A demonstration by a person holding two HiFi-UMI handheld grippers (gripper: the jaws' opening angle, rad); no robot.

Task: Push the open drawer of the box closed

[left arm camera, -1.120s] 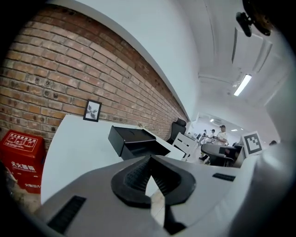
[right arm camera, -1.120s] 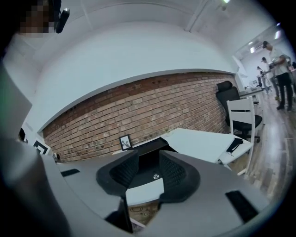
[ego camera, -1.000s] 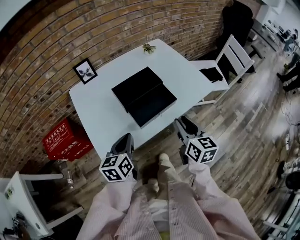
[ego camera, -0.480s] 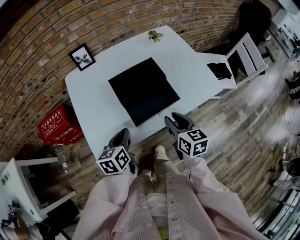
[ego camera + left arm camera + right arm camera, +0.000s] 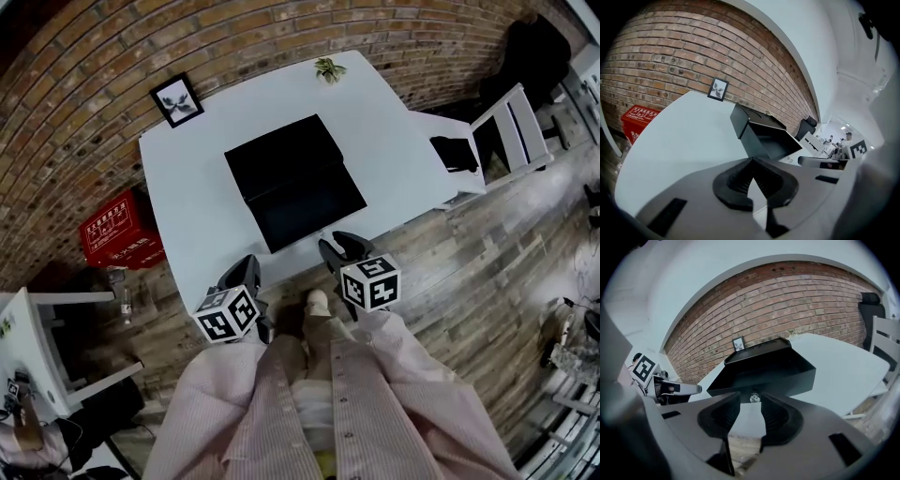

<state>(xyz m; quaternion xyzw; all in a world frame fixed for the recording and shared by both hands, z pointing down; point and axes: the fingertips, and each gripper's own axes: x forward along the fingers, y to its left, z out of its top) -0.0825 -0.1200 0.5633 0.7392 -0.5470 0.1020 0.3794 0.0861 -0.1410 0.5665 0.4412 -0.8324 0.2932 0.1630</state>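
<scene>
Black box (image 5: 281, 157) on white counter (image 5: 192, 216), drawer (image 5: 311, 208) pulled out toward person. Right tongs (image 5: 750, 408) spread apart, empty, lined up with drawer knob (image 5: 754, 398). Left tongs (image 5: 751, 164) pinched together, empty, at counter edge.

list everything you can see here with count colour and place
table: 1, white, by the brick wall
box: 1, black, mid table
drawer: 1, black, open toward the near edge
picture frame: 1, black, table's far left corner
plant: 1, green, table's far edge
crate: 1, red, floor left of table
chairs: 2, white, right of table and lower left
dark item: 1, black, right chair's seat
left claw: 1, grey, shut, near table edge
right claw: 1, grey, open, facing drawer knob
</scene>
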